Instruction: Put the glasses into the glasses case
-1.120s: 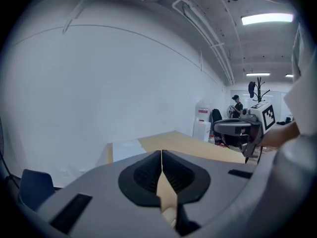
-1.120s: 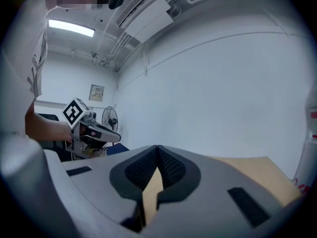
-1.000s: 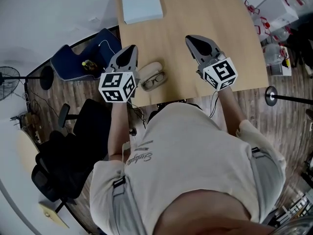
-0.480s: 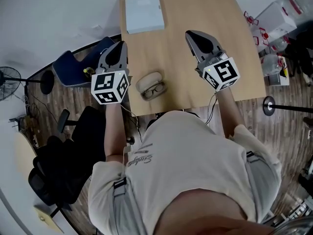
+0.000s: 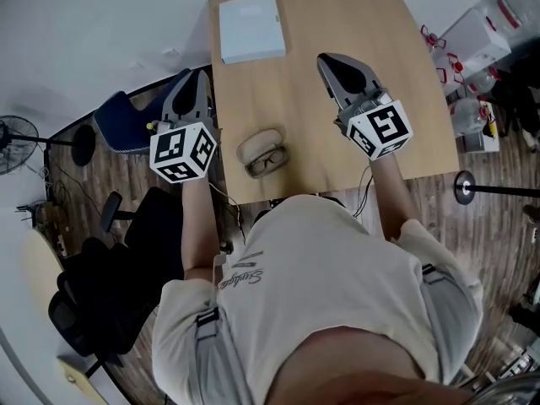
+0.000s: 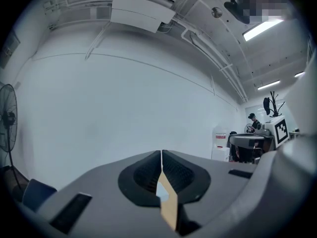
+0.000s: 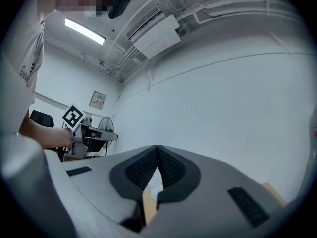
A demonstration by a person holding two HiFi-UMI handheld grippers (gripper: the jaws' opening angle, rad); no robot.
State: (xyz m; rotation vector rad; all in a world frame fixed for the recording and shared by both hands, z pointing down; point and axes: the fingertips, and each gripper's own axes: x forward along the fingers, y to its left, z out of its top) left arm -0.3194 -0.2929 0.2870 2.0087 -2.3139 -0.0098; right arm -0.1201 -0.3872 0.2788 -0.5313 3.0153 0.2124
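A beige glasses case (image 5: 257, 144) lies open near the front edge of the wooden table (image 5: 337, 15), with dark-framed glasses (image 5: 269, 160) in its lower half. My left gripper (image 5: 196, 76) hovers to the left of the case, over the table's left edge, with its jaws shut on nothing. My right gripper (image 5: 326, 58) is held over the table to the right of the case, also shut and empty. The left gripper view shows that gripper (image 6: 161, 152) aimed level at a white wall, and the right gripper view shows the right gripper (image 7: 157, 147) aimed the same way; the case appears in neither.
A white flat box (image 5: 251, 29) lies at the table's far left. A blue seat (image 5: 126, 118) and a black office chair (image 5: 101, 285) stand on the floor at left. Plastic containers (image 5: 481, 24) and a stand base (image 5: 464, 186) are at right.
Both grippers have risen. The left one has drifted left, away from the case and past the table edge. The case and glasses have not moved.
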